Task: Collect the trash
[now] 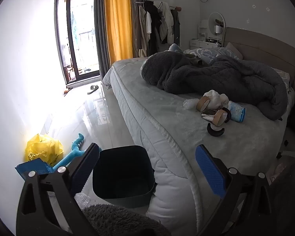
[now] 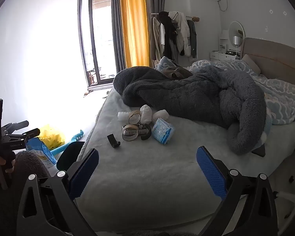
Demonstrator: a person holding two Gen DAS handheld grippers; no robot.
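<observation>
Trash (image 2: 145, 125) is seen piled on the bed (image 2: 157, 177) at the centre of the right wrist view: tape rolls, crumpled white tissues, a blue tissue pack (image 2: 163, 130) and a black clip (image 2: 113, 141). In the left wrist view the same pile lies at right of centre, and a dark bin (image 1: 123, 175) stands on the floor against the mattress edge at lower centre; its visible interior appears empty. Nothing is judged collected yet, so the whole pile remains. The left gripper (image 1: 147, 169) and the right gripper (image 2: 147, 169) are both held with fingers spread apart and nothing between them. A yellow bag (image 1: 44, 150) lies at lower left.
</observation>
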